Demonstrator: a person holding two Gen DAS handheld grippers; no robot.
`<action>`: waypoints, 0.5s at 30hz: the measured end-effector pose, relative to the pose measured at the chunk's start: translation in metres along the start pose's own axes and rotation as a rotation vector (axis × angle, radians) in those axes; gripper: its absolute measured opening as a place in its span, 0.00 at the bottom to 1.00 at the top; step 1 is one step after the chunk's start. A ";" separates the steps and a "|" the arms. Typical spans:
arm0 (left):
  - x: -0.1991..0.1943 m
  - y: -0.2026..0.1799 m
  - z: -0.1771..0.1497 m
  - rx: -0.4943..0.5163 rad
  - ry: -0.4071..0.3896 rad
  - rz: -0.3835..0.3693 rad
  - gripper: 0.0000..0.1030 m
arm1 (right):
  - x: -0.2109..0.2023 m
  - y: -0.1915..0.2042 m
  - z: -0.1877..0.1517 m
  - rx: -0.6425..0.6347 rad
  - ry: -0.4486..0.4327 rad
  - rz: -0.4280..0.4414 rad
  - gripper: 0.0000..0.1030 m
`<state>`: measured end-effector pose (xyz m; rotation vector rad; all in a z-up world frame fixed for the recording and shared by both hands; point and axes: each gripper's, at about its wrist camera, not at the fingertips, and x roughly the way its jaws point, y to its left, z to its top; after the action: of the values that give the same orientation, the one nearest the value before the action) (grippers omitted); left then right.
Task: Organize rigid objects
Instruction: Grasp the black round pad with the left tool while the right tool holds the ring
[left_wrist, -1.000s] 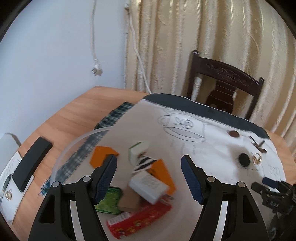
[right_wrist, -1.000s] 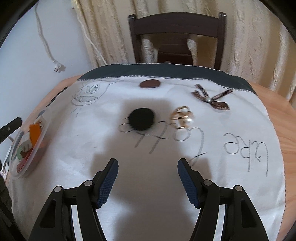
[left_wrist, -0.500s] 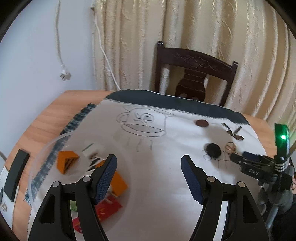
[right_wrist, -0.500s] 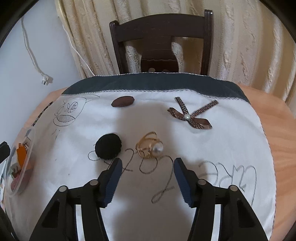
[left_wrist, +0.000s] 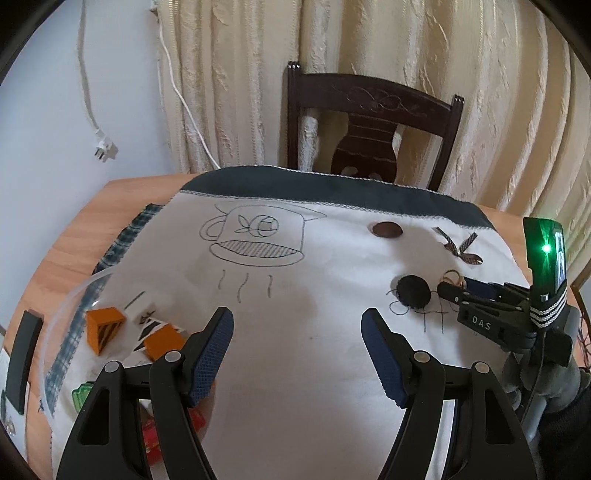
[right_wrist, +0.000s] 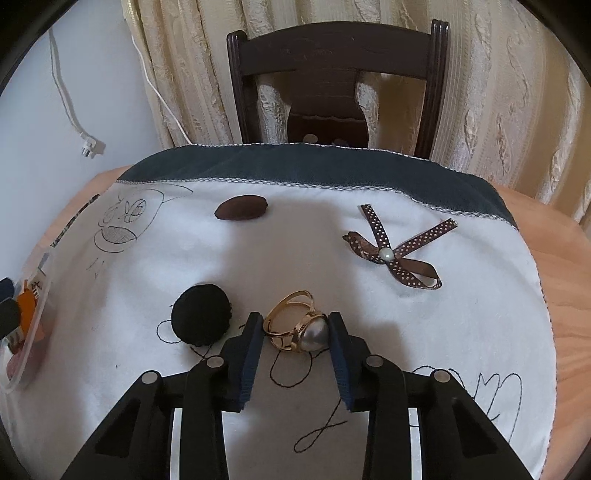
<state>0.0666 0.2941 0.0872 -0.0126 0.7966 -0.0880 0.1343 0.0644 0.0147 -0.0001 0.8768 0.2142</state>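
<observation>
Right wrist view: right gripper (right_wrist: 295, 323) low over the white cloth (right_wrist: 147, 302), its ribbed blue pads flanking a gold ring (right_wrist: 291, 325) with a grey pearl-like dome. Both pads sit against or just beside the ring; whether they clamp it cannot be told. Ring lies on the cloth, band open toward the chair (right_wrist: 332, 74). Just left of the left pad: a round black fuzzy pad (right_wrist: 201, 314). Ahead and left: a flat brown oval (right_wrist: 242, 212). Ahead and right: a brown dotted ribbon bow (right_wrist: 395, 254) with a bead at its knot.

Left wrist view: left gripper (left_wrist: 295, 347) held above bare cloth, jaws wide apart, nothing between them. To its left, a clear plastic bowl (left_wrist: 74, 295) holds orange blocks (left_wrist: 103, 328) and other small boxes. Right gripper shows far right, green lamp lit.

Change from 0.5 s ago: right gripper has advanced and narrowed its jaws around the ring, previously ahead of the tips. Left gripper has swung further right, away from the bowl.
</observation>
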 end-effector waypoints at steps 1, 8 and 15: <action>0.003 -0.004 0.001 0.010 0.006 -0.002 0.71 | -0.001 -0.001 0.000 0.003 -0.001 0.003 0.36; 0.024 -0.027 0.006 0.057 0.047 -0.011 0.71 | -0.019 -0.013 -0.009 0.032 -0.025 0.024 0.36; 0.053 -0.061 0.008 0.112 0.100 -0.036 0.71 | -0.040 -0.035 -0.031 0.068 -0.030 0.031 0.36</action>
<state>0.1048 0.2292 0.0573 0.0837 0.8902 -0.1682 0.0930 0.0196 0.0224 0.0798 0.8545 0.2129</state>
